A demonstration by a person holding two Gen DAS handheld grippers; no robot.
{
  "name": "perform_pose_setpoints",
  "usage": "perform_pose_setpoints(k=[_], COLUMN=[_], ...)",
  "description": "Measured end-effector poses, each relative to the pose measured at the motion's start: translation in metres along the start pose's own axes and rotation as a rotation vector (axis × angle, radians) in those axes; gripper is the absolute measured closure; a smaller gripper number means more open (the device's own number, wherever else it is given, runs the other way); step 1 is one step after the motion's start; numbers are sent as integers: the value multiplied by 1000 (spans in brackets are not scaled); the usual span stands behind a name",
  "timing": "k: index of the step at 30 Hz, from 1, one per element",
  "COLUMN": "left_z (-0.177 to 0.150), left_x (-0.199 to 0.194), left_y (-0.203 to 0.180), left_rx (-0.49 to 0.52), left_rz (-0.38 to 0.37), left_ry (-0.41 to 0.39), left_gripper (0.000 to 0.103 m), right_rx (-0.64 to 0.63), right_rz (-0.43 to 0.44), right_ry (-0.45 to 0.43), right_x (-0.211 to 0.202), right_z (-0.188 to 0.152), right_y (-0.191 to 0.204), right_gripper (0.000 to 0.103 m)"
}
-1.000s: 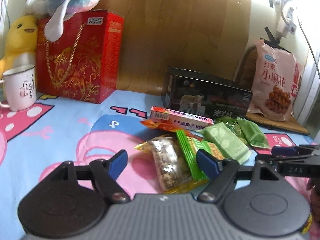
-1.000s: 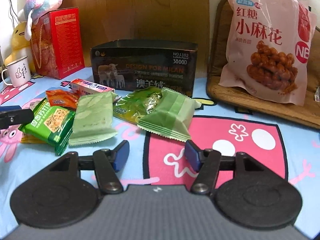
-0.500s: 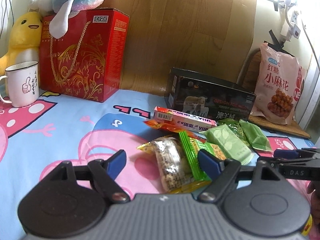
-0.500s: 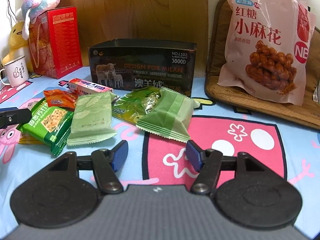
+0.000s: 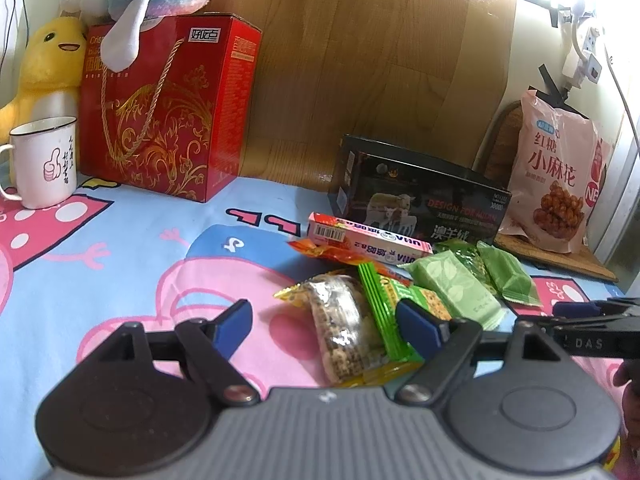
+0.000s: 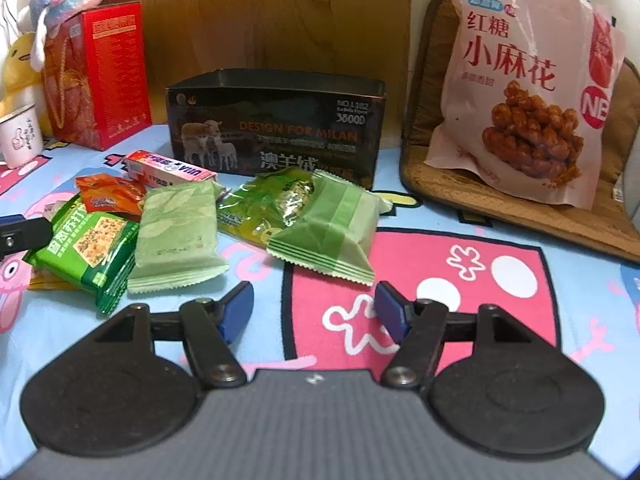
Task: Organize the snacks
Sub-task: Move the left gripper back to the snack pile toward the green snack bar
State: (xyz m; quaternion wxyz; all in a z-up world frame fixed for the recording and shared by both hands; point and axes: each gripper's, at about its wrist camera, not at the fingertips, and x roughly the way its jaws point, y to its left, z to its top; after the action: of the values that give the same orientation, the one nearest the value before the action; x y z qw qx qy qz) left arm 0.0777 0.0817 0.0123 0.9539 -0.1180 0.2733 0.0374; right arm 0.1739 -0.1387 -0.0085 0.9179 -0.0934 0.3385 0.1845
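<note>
A cartoon-print cloth [image 5: 132, 248] carries the whole scene. At far left a white mug [image 5: 42, 160] stands beside a red gift box [image 5: 168, 112] with plush toys behind and on top of it. The left gripper [image 5: 324, 320] hovers unclenched and empty over a clear-wrapped grain bar [image 5: 344, 332], its jaws about as wide as half a second ago, with a green cracker pack [image 6: 86, 246] just beside the bar. Behind the loose snacks, a pink candy box [image 6: 170, 168] and an orange sachet [image 6: 110, 196] lie before the open dark box [image 6: 276, 132], the likely bin. Two pale green packets [image 6: 176, 236] [image 6: 332, 232] and a yellow-green pouch [image 6: 264, 204] sit ahead of the right gripper [image 6: 314, 308], whose jaws are opening with nothing between them, wider than a second ago. No snack appears sorted yet; a first pick looks imminent. A large pink twist-snack bag [image 6: 528, 92] leans at far right.
</note>
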Motion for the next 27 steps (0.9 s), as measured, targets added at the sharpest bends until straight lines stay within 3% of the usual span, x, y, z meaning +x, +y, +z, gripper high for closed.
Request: perform_pose_setpoints(k=[9,27], left_z=[0,0], left_x=[-1,-1], left_y=[2,1], left_rx=[-16,-13], left_rz=[-11,-9], left_ry=[1,1], left_gripper=[20,20], right_rx=[52,70], right_rz=[-112,-150], right_ry=[20,32], right_x=[-5,-8], right_z=[3,4], right_y=[-13,-33], right_gripper=[32,31])
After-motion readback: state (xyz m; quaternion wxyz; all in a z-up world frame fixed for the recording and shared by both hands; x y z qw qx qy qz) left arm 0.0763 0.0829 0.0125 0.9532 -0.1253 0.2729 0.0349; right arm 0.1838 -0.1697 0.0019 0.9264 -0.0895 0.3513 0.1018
